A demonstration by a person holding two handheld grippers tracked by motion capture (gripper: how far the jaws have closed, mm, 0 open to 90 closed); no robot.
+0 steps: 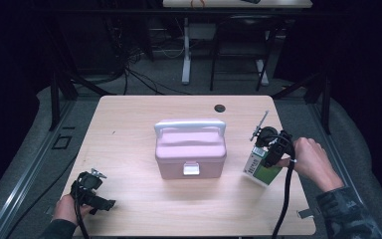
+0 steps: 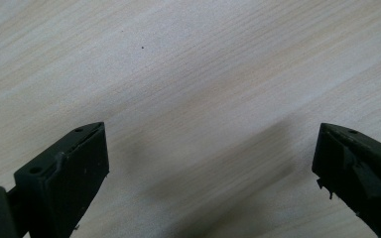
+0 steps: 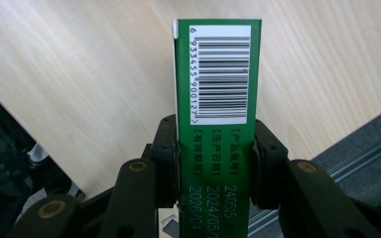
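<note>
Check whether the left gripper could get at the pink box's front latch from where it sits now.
Probably yes: the left gripper rests open near the table edge, and only bare wood lies between it and the latch on the pink box.

Green barcoded carton [image 3: 213,99] clamped between the right tool [image 3: 213,163] jaws, above the wooden table [image 3: 79,74].
</note>
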